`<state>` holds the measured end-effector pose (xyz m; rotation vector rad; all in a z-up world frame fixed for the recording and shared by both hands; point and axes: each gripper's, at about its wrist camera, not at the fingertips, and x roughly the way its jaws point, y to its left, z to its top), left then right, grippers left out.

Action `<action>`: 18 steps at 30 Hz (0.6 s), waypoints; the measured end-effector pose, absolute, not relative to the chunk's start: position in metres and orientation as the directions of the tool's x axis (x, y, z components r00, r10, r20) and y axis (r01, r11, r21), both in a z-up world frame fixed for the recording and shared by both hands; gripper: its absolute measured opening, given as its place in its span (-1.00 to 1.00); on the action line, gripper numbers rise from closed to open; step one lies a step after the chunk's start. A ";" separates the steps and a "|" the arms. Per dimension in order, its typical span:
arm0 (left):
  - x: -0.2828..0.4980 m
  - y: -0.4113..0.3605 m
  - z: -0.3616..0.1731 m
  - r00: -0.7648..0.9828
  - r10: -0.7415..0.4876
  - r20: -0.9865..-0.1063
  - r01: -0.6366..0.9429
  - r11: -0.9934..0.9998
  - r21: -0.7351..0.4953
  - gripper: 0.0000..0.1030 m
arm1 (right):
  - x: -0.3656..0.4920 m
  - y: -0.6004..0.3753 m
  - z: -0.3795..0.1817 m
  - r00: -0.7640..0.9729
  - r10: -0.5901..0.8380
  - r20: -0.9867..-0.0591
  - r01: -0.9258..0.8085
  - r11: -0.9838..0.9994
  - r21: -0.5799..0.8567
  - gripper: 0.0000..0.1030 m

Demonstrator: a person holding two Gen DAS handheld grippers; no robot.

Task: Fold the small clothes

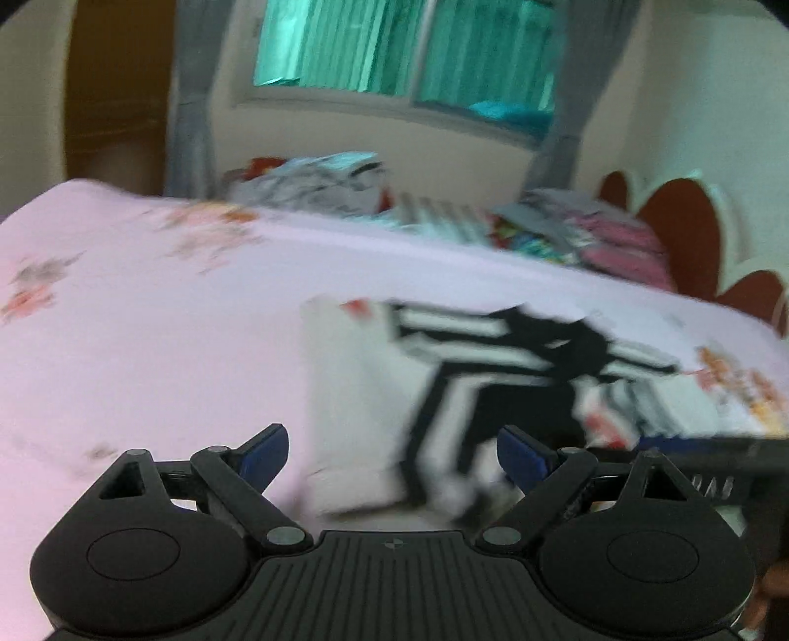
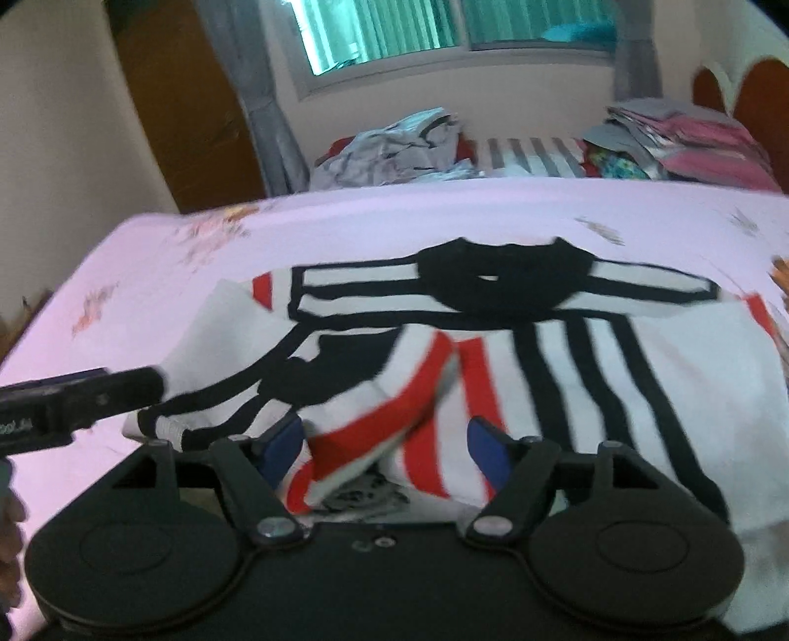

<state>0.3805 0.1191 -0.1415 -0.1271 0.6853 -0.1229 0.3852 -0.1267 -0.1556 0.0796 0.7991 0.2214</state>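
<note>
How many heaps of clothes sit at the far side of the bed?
2: a crumpled grey-white heap below the window, and a neater pink and grey stack at far right by the headboard. More may be hidden behind them.

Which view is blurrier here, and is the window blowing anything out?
Left wrist view: heavy motion smear across the shirt and bedsheet. Right wrist view: milder blur, stripes readable. The window glows teal in both, without washing out the bed.
</note>
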 end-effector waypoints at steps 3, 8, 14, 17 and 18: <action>0.374 0.134 -0.159 0.747 -0.112 -0.656 0.041 0.992 -0.124 0.76 | 0.398 -0.111 -0.165 0.664 0.177 -0.727 -0.161 0.983 0.092 0.31; 0.376 0.123 -0.186 0.740 -0.060 -0.670 0.071 0.997 -0.012 0.75 | 0.404 -0.115 -0.163 0.687 0.166 -0.707 -0.134 0.986 0.102 -0.61; 0.396 0.121 -0.187 0.762 -0.035 -0.647 0.025 0.999 -0.024 -0.03 | 0.392 -0.158 -0.138 0.767 0.126 -0.629 -0.056 0.990 0.130 -0.86; 0.399 0.122 -0.187 0.766 -0.047 -0.641 0.025 0.999 -0.043 -0.11 | 0.387 -0.189 -0.142 0.767 0.064 -0.638 0.024 0.991 0.128 -0.87; 0.398 0.120 -0.187 0.765 -0.053 -0.642 0.037 0.999 -0.039 -0.11 | 0.388 -0.199 -0.151 0.742 0.056 -0.668 0.052 0.989 0.141 -0.88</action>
